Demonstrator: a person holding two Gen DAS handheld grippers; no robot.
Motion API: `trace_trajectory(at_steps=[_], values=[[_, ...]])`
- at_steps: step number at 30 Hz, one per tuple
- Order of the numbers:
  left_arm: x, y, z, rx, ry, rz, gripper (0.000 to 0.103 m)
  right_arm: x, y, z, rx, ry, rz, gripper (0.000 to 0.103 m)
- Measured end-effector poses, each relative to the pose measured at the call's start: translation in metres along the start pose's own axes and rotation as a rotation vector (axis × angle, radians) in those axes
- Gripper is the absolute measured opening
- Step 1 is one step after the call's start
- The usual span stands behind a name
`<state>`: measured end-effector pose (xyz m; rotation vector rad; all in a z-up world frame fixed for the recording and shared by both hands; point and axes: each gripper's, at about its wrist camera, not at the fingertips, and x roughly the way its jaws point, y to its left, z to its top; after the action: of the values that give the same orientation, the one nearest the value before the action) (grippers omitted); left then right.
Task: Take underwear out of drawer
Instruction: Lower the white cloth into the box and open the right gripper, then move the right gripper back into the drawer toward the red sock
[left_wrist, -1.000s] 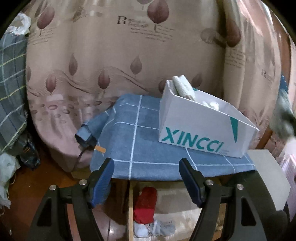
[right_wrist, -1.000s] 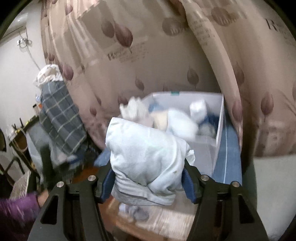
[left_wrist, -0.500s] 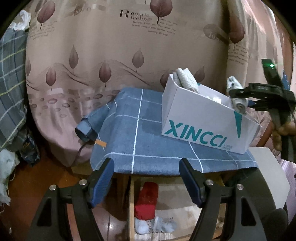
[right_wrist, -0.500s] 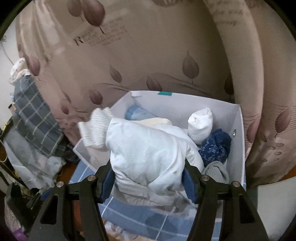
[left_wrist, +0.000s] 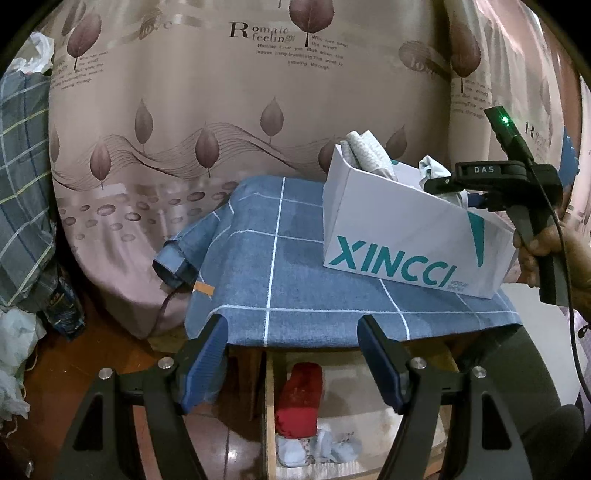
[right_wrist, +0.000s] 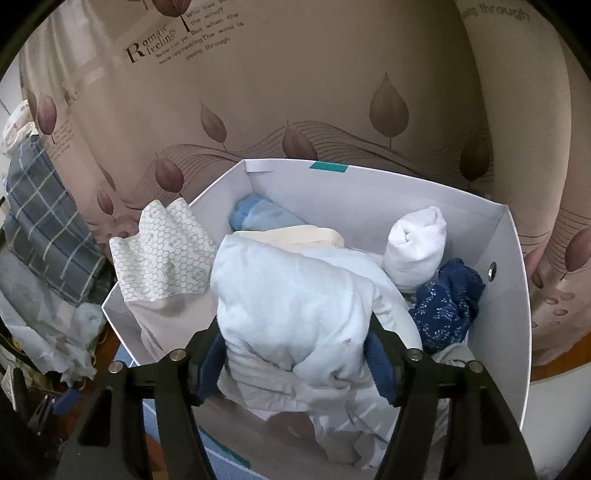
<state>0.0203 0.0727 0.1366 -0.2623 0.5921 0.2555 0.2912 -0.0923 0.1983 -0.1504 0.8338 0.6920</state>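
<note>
Leaf-print curtain backs a blue checked cloth (left_wrist: 314, 273) bearing the white box (right_wrist: 495, 325). Pale blue underwear (right_wrist: 295, 314), soft, light and floppy, sits low centre over the box between the right gripper (right_wrist: 295, 354), whose jaws have just been opening; bunched folds grip best. A second ago it hung beside the box. Left gripper (left_wrist: 291, 354) gapes empty.

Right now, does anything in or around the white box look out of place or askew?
Yes. A honeycomb-print cloth hangs over the white box rim instead of lying inside. Below the blue checked cloth, a red garment and pale ones lie crumpled on a shelf.
</note>
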Motion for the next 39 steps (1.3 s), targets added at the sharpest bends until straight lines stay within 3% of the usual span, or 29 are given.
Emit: trace_trajectory(at_steps=[3, 7, 9, 11, 13, 15, 17, 18, 20, 23, 29, 39], values=[[0.002, 0.003, 0.001, -0.012, 0.005, 0.004, 0.074, -0.002, 0.004, 0.001, -0.015, -0.020, -0.015, 0.072], [0.005, 0.013, 0.002, -0.059, 0.026, 0.008, 0.074, -0.027, 0.011, -0.002, -0.044, -0.112, -0.018, 0.072], [0.005, 0.022, 0.004, -0.104, 0.024, 0.013, 0.074, -0.055, 0.020, -0.014, -0.064, -0.185, 0.037, 0.072], [0.000, 0.031, 0.005, -0.142, 0.002, 0.019, 0.074, -0.078, 0.036, -0.039, -0.107, -0.205, 0.149, 0.072], [-0.004, 0.039, 0.006, -0.176, -0.019, 0.035, 0.074, -0.083, 0.057, -0.071, -0.171, -0.150, 0.223, 0.072], [-0.006, 0.046, 0.006, -0.210, -0.023, 0.038, 0.074, -0.070, 0.082, -0.117, -0.261, -0.026, 0.263, 0.072], [-0.007, 0.051, 0.006, -0.236, -0.011, 0.035, 0.074, -0.048, 0.101, -0.151, -0.342, 0.085, 0.247, 0.069], [-0.007, 0.052, 0.006, -0.243, -0.004, 0.032, 0.074, -0.032, 0.110, -0.167, -0.389, 0.140, 0.239, 0.063], [-0.006, 0.051, 0.006, -0.242, 0.006, 0.026, 0.074, -0.008, 0.121, -0.185, -0.432, 0.211, 0.249, 0.050], [-0.010, 0.046, 0.007, -0.205, 0.000, 0.036, 0.075, 0.032, 0.143, -0.202, -0.540, 0.298, 0.244, 0.049], [-0.013, 0.045, 0.006, -0.197, 0.000, 0.037, 0.075, 0.089, 0.183, -0.215, -0.754, 0.360, 0.209, 0.046], [-0.006, 0.064, 0.003, -0.295, 0.054, 0.013, 0.075, 0.153, 0.200, -0.241, -0.998, 0.426, 0.169, 0.046]])
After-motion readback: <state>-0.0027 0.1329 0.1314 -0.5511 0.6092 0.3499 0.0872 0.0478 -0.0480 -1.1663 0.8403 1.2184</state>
